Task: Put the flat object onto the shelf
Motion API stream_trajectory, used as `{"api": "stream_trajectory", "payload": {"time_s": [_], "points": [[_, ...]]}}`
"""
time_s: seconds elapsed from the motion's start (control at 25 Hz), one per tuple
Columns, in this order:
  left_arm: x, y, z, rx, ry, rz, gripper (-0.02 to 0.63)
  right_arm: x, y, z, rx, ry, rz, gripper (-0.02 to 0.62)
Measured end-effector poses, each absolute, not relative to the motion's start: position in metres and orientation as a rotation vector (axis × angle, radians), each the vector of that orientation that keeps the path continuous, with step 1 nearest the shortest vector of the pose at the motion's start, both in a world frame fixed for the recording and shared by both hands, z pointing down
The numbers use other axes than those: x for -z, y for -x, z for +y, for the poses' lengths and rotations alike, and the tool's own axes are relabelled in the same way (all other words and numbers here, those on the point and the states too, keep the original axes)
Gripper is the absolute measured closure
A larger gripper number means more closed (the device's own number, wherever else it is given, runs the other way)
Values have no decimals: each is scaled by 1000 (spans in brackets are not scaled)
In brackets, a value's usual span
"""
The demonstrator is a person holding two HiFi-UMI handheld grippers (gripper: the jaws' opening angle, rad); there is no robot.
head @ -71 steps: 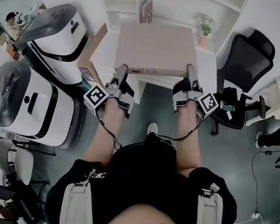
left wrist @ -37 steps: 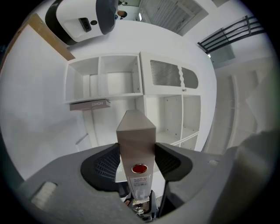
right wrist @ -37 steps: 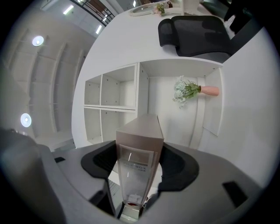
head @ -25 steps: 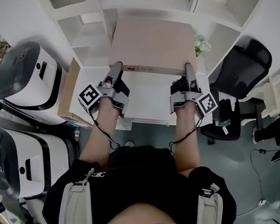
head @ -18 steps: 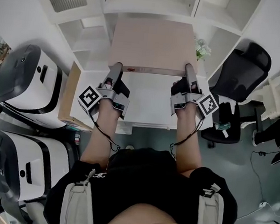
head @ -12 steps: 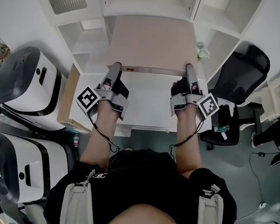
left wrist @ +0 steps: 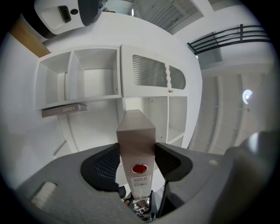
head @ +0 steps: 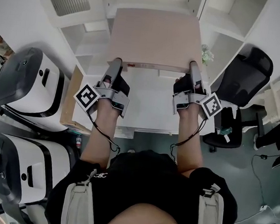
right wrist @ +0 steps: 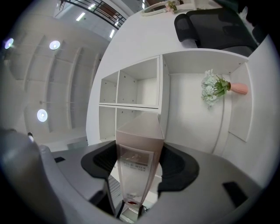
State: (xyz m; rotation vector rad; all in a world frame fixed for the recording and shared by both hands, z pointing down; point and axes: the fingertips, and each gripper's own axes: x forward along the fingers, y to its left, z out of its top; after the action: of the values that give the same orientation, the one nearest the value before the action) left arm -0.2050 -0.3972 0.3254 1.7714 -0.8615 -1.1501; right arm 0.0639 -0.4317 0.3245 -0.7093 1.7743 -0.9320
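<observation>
1. Your left gripper (head: 116,63) is clamped on the near left corner of the flat box (head: 155,36). In the left gripper view its fingers (left wrist: 101,165) press against both faces of the box's thin edge.
2. Your right gripper (head: 193,67) holds the near right corner the same way. In the right gripper view its fingers (right wrist: 178,168) are closed on the box from either side.
3. The beige box hangs roughly level between your two grippers, carried by them alone. Its near edge is above the white counter (head: 145,107).
4. The box's far edge points into the white shelf unit (head: 203,9). You cannot tell from the head view whether it touches a shelf board.
5. A red round sticker (left wrist: 139,169) sits on the box edge facing the left gripper's camera, with a small white label (left wrist: 140,183) just below it.
6. In the left gripper view, a book (left wrist: 64,110) lies flat in a compartment to the left of the box, and a vent grille (left wrist: 149,71) is above it.
7. A plant (right wrist: 213,89) in a pink vase (right wrist: 238,89) stands in a compartment to the right of the box.
8. A black office chair (head: 244,70) is at your right, and two white machines (head: 31,80) are at your left.
</observation>
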Motion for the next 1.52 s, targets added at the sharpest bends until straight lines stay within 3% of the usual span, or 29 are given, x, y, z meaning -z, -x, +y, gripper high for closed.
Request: {"api": "stream_trajectory", "payload": {"time_s": [1.52], "points": [[-289, 233, -513, 1157, -1767, -871, 351, -282, -38, -541, 906, 696, 1812, 307]]}}
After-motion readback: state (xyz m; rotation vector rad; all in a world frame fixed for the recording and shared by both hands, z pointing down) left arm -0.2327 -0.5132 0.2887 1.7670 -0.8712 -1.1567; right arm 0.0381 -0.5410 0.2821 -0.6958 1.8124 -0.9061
